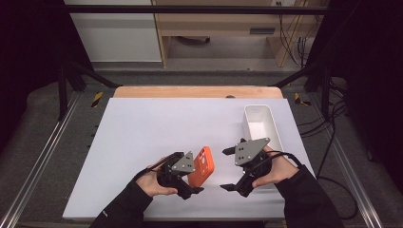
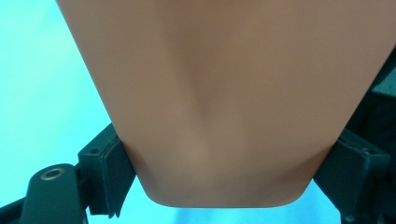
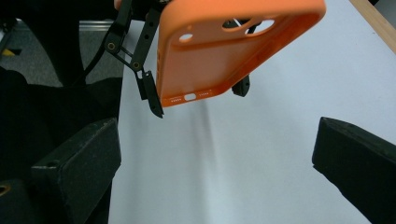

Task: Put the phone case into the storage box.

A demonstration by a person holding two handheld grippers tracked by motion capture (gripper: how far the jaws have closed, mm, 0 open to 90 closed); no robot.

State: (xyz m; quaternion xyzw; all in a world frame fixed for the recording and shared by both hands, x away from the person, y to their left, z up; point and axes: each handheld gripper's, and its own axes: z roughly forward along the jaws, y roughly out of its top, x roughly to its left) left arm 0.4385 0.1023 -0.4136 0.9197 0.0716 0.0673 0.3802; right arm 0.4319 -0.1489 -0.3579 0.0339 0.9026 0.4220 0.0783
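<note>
Orange silicone phone case (image 1: 202, 166) sits between left gripper (image 1: 189, 176) and right gripper (image 1: 229, 168), above the white worktop (image 1: 157, 128). White rectangular plastic bin (image 1: 259, 124) lies behind the right gripper, at the worktop's right edge.

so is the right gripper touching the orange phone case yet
Apart. The right gripper view shows the right gripper with jaws wide open and bare table between them and the phone case.

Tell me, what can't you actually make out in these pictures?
- White bin: its near end, high view, is behind the right gripper.
- Orange phone case: blurred in the left gripper view, cut off at the top.
- Left gripper: its jaws are partly behind the case, high view.
</note>
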